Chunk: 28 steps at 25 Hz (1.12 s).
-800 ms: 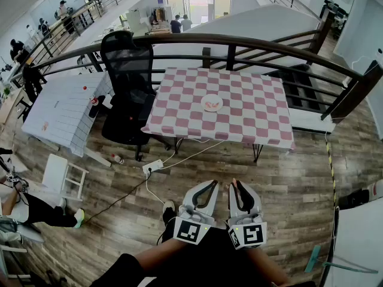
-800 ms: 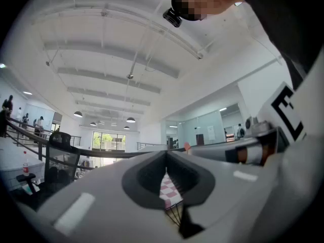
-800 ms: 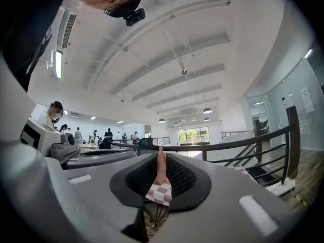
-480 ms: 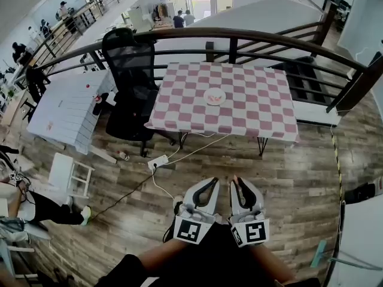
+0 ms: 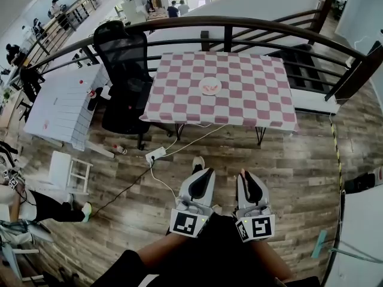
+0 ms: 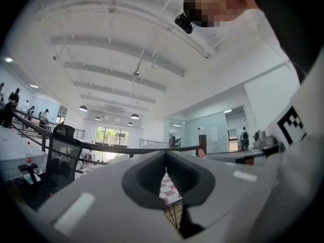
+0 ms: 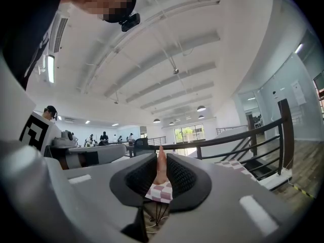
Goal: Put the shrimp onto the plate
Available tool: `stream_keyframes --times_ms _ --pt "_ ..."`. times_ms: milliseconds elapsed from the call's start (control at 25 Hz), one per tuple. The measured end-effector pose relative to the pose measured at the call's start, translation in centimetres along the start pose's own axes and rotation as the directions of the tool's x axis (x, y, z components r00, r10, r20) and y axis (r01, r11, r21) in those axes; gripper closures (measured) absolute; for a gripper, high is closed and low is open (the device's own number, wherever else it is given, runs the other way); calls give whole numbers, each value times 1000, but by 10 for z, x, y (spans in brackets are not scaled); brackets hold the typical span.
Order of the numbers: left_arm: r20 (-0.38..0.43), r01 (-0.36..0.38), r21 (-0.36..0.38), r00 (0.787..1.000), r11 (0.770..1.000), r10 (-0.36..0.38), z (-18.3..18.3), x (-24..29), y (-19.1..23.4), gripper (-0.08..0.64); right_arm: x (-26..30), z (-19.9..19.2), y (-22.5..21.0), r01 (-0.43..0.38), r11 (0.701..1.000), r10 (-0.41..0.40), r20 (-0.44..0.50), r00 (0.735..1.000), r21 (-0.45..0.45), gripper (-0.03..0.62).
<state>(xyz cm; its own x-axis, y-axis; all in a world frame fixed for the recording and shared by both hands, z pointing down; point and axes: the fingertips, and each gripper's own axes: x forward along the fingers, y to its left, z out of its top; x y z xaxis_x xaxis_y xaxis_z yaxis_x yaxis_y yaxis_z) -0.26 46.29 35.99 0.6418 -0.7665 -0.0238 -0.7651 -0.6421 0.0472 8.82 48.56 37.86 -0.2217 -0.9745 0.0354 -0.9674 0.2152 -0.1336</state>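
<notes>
A white plate [image 5: 201,83] with pink food on it lies on the table with the pink-and-white checked cloth [image 5: 251,94], far ahead of me in the head view. Both grippers hang low, close to my body over the wooden floor, well short of the table. My right gripper [image 5: 243,173] [image 7: 161,158] is shut on a slim orange-pink shrimp [image 7: 161,168] that pokes up between its pads. My left gripper [image 5: 207,171] [image 6: 166,170] is shut with nothing in it. The checked cloth [image 7: 161,191] shows through the right jaws' gap.
A curved dark railing [image 5: 239,24] runs behind the table. A black office chair [image 5: 122,70] stands at the table's left, beside a white table [image 5: 60,106]. A power strip with cables [image 5: 154,155] lies on the floor ahead, a small white stool [image 5: 66,172] at left.
The head view has shifted a little; both grippers sit slightly lower in the frame and stay shut. The shrimp remains in the right gripper.
</notes>
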Motion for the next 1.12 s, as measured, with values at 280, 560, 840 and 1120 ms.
stream_keyframes --times_ms 280,560,840,1120 --pt "-10 25 -11 1000 1000 -26 -7 21 9 552 17 4 -13 19 1000 -19 8 1000 -14 534" --pt "-17 13 -28 1000 1000 -13 -18 61 46 552 61 -5 -30 40 999 -40 -19 999 -5 534" --pt "-32 -38 -59 999 998 36 -27 121 103 552 134 -6 -50 23 1000 -23 -65 998 -12 534" --pt "-42 -36 -92 999 995 32 -30 191 160 551 221 -7 -71 26 999 -29 -114 993 -31 534"
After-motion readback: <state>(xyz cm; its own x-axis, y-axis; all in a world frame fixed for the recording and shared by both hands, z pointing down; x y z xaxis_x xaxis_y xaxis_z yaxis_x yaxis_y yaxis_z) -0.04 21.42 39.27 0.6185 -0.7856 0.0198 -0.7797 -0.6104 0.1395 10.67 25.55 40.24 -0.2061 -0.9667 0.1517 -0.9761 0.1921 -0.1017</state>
